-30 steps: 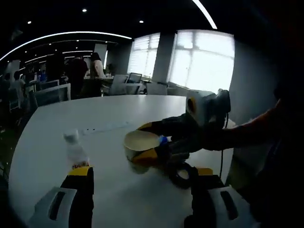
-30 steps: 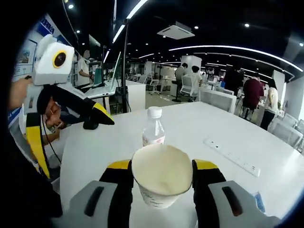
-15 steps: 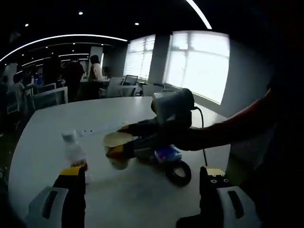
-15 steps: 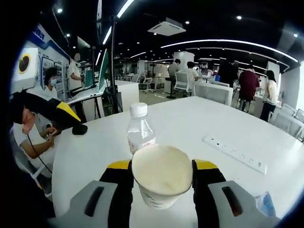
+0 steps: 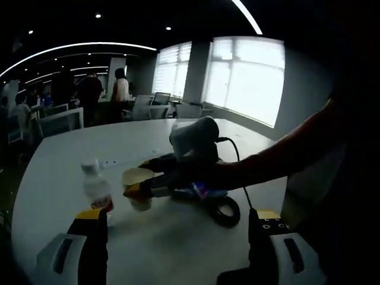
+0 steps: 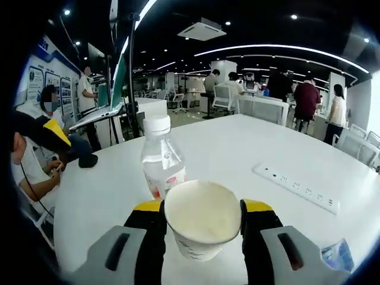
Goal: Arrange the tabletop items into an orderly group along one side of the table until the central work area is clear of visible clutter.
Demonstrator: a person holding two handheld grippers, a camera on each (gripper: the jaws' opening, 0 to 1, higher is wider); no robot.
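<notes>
In the right gripper view, we saw the right gripper point(image 6: 202, 222) clamped on a cream paper cup point(image 6: 202, 225), its open mouth between the yellow-tipped jaws. Just beyond stood a clear plastic water bottle point(image 6: 160, 160) with a white cap and a red-and-white label, unreadable. Farther lay a white power strip point(image 6: 297, 187) on the smooth white table point(image 6: 237, 142). The left gripper point(image 5: 178, 222) stood wide open, holding nothing, near a black tape roll point(image 5: 224, 209).

I can read no text anywhere; the red print on my water bottle's label point(image 6: 168, 178) is too blurred to make out.
</notes>
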